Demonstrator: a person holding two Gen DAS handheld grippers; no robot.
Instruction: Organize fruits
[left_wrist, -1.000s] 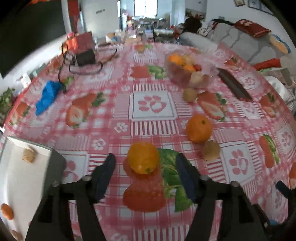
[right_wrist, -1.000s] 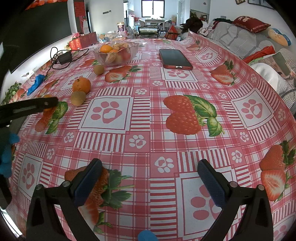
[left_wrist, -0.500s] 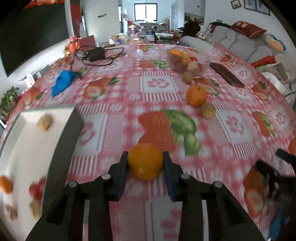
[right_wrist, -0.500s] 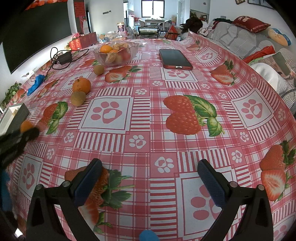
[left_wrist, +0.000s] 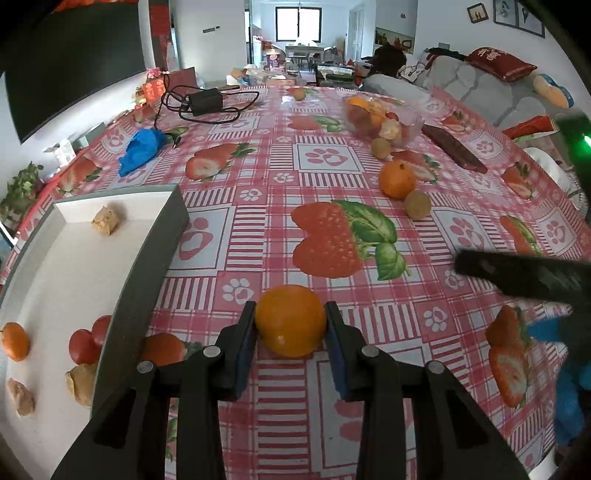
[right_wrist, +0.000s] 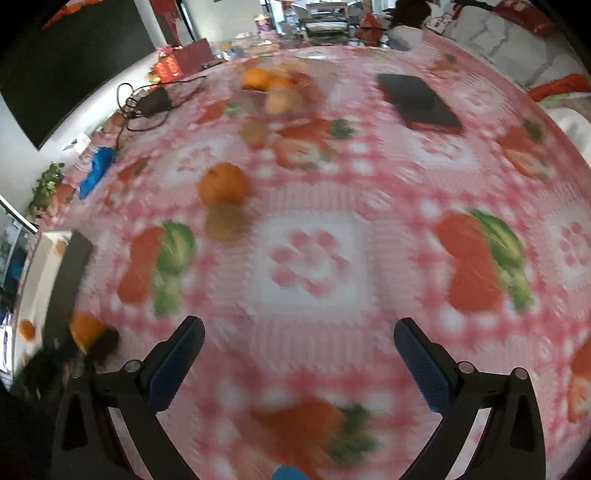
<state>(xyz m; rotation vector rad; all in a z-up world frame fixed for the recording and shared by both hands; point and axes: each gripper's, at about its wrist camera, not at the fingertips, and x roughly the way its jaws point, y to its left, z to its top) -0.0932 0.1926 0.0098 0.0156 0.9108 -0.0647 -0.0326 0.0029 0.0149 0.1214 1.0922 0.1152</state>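
Observation:
My left gripper (left_wrist: 290, 328) is shut on an orange (left_wrist: 290, 319) and holds it above the tablecloth, just right of a white tray (left_wrist: 162, 229) with grey walls. The tray holds a small orange (left_wrist: 14, 340), red fruits (left_wrist: 86, 341) and brownish pieces (left_wrist: 106, 220). Another orange (left_wrist: 397, 179) and a kiwi (left_wrist: 417, 204) lie on the table further off. A clear bowl of fruit (left_wrist: 380, 120) stands at the back. My right gripper (right_wrist: 299, 350) is open and empty above the table; its view is blurred and shows the orange (right_wrist: 221, 183) and kiwi (right_wrist: 226, 223).
A dark phone (right_wrist: 419, 100) lies at the right back. A black charger with cable (left_wrist: 205, 101) and a blue cloth (left_wrist: 142, 147) lie at the left back. A second kiwi (left_wrist: 380, 147) lies by the bowl. The right gripper's arm (left_wrist: 524, 275) crosses the left view.
My left gripper closed on the orange and carried it back toward the tray. My right gripper has started moving forward and left; its view is now blurred.

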